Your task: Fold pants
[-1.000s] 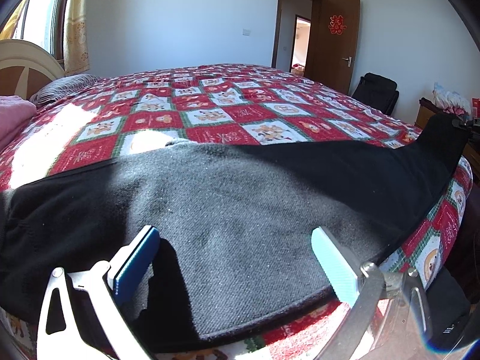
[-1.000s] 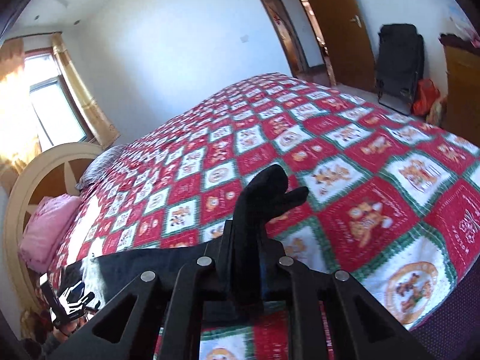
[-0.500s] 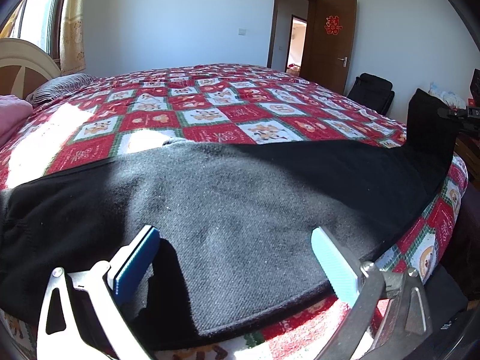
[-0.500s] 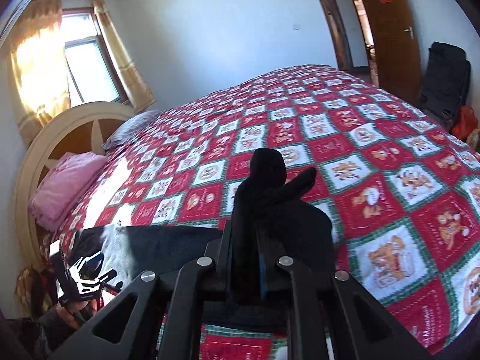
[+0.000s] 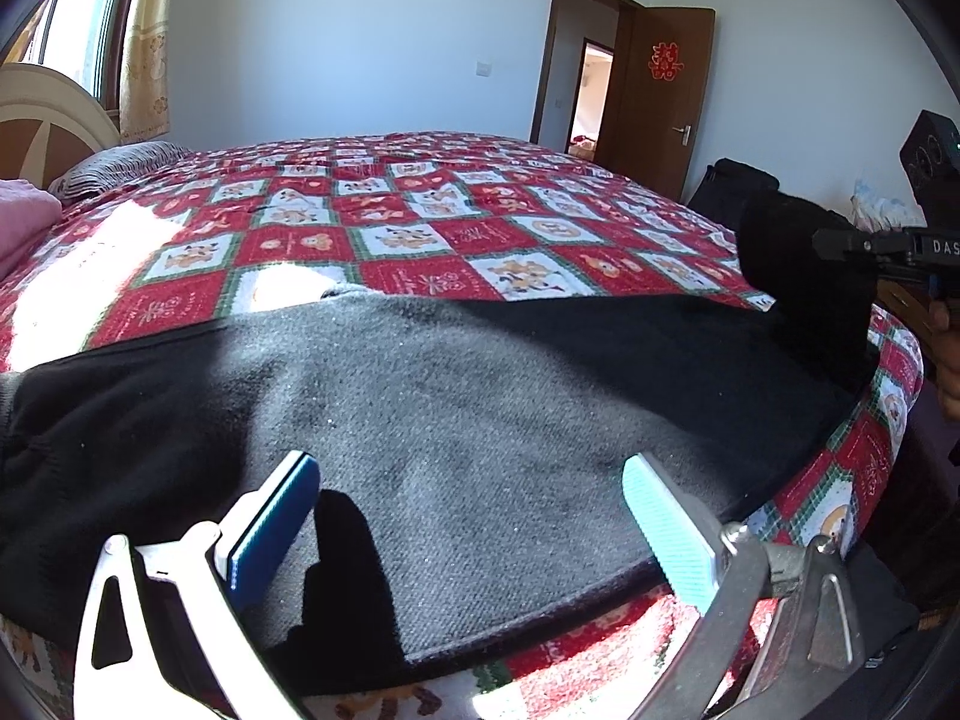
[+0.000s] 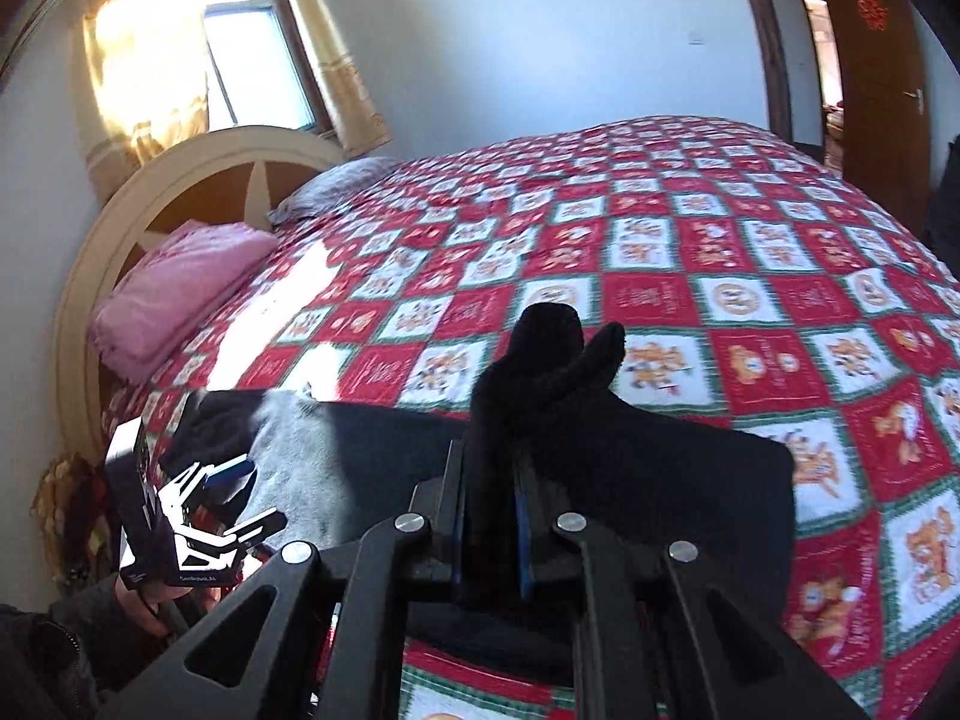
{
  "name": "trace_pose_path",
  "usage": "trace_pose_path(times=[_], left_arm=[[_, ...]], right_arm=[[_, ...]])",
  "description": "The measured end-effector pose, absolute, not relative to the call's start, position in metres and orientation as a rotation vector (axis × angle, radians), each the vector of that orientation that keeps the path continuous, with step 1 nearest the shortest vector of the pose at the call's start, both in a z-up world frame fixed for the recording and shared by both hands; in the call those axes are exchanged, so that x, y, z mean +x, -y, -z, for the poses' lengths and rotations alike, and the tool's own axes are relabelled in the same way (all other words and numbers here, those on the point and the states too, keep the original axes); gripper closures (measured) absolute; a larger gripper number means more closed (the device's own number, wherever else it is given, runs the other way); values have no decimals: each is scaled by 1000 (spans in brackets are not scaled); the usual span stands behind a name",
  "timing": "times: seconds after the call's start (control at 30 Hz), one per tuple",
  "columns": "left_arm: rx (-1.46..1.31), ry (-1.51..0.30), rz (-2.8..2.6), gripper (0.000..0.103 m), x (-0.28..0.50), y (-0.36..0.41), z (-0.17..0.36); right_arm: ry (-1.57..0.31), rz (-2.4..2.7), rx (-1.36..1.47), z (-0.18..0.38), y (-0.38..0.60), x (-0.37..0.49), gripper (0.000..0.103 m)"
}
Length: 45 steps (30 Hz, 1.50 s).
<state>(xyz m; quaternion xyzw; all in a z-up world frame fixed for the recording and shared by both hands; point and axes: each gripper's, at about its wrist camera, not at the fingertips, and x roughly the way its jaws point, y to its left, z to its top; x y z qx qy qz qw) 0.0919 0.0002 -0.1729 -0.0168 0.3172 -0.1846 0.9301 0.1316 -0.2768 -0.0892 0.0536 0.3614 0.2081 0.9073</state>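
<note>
Pants hem in right tongs

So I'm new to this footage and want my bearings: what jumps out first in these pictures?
The loud red, white and green checked bedspread fills the room, with dark pants stretched along its near edge. The right gripper is clamped on one end of the pants, so the cloth stands up between its fingers. The left gripper hangs wide open over the sunlit part of the pants, near a pink blanket by the headboard.
</note>
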Motion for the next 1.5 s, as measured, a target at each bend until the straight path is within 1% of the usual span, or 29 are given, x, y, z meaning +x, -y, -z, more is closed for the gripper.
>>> trace_pose_path(times=[0.17,0.3,0.4,0.43,0.47,0.5,0.53,0.57,0.67,0.77,0.83,0.9,0.93,0.97,1.03,1.1,1.17,1.2,1.23,1.33,1.5], left_arm=[[-37,-642,394,0,90,0,169],[-25,-638,427,0,88,7,167],[-31,-640,454,0,88,14,164],[-28,-640,462,0,88,17,163],[-23,-640,467,0,88,20,162],[-21,-641,475,0,89,24,160],[-23,-644,486,0,89,27,158],[-27,-647,498,0,90,31,156],[-50,-664,556,1,97,47,150],[-84,-696,607,2,109,68,147],[-88,-729,637,11,118,84,148],[-63,-751,653,12,126,101,148],[-55,-760,652,18,130,108,149],[-51,-774,650,22,135,114,150],[-65,-813,645,35,144,121,155],[-98,-839,639,45,151,124,160],[-118,-838,642,60,152,125,159],[-114,-838,650,85,151,126,158],[-110,-839,658,91,151,127,157],[-122,-810,677,91,146,123,148],[-148,-752,662,91,141,108,129]], right_arm=[[-804,-466,41,120,236,140,91],[-873,-488,38,147,223,148,90],[-919,-509,9,161,217,150,87],[-935,-520,-1,159,218,148,82],[-930,-539,5,155,221,144,76],[-901,-572,18,146,228,138,71],[-876,-591,22,138,236,133,61],[-845,-597,22,130,246,127,57],[-794,-529,42,114,286,119,56],[-753,-390,150,112,339,119,55],[-749,-321,231,116,365,123,55],[-754,-266,303,123,387,128,54],[-755,-255,325,126,394,130,54],[-752,-244,336,128,398,131,54],[-747,-237,334,130,403,132,54],[-739,-244,329,131,401,132,54],[-734,-247,331,133,400,132,54],[-736,-246,333,134,401,132,54],[-738,-241,336,136,401,133,53],[-734,-220,356,140,404,133,50],[-709,-188,384,138,412,129,49]])
